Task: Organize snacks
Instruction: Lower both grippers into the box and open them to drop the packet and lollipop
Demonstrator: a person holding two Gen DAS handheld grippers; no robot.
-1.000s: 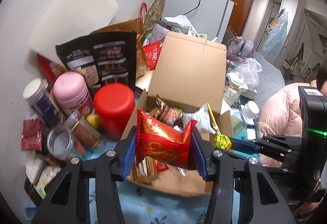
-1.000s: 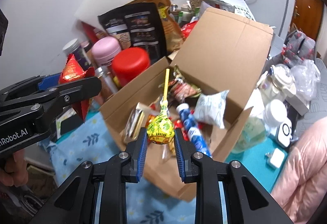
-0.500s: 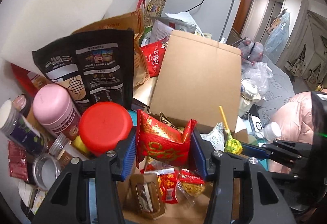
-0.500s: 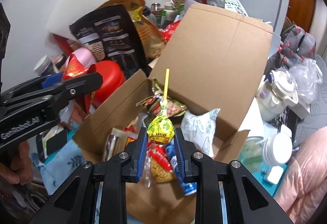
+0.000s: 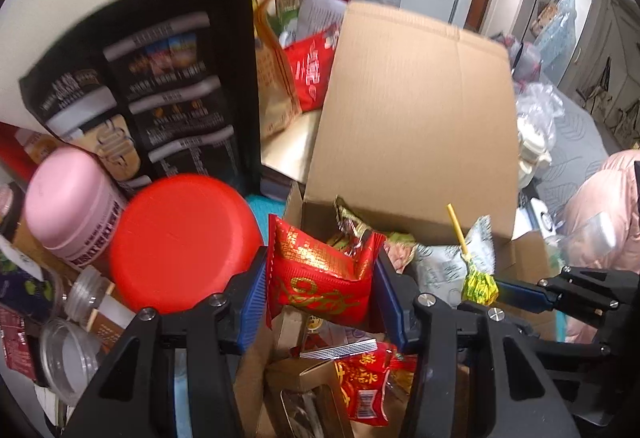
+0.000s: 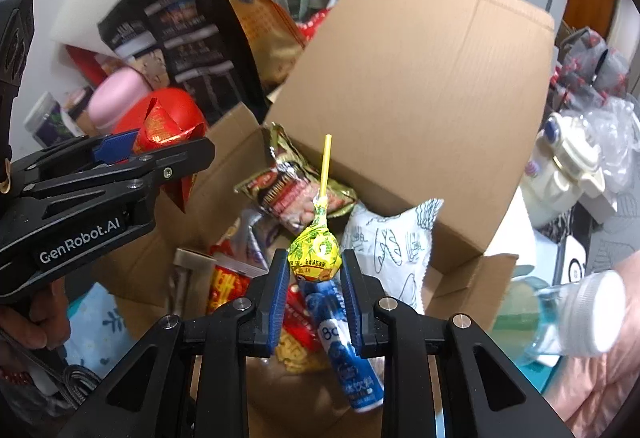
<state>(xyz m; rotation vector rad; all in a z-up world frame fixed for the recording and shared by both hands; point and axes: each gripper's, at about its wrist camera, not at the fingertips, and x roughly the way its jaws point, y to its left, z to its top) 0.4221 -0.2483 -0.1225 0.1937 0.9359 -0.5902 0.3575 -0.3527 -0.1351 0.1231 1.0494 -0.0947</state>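
Both grippers have dropped closer to the cardboard box [image 6: 420, 86] since the earlier frames, so its open mouth and the heap of snacks inside now fill the lower part of each view, and the red-lidded jar [image 5: 180, 242] beside it looms larger.

We judge the box stiff enough to take dropped items; its tall flap stands upright at the back. Of the 2 things we carry, the red packet [image 5: 320, 274] is the larger: light, soft foil that crumples and could slide, so a hold across its middle suits it. The left gripper [image 5: 320, 294] is clenched on exactly that part, both blue pads pressed into the packet's sides, holding it over the box's near left corner.

The lollipop [image 6: 315, 254] is smaller, light, with a hard round head under a slick wrapper and a thin stick that would twist if pinched; the head is the place to grasp. The right gripper [image 6: 314, 278] is narrowly closed on that head, stick pointing up, above the snacks and a blue tube [image 6: 352, 366] in the box.
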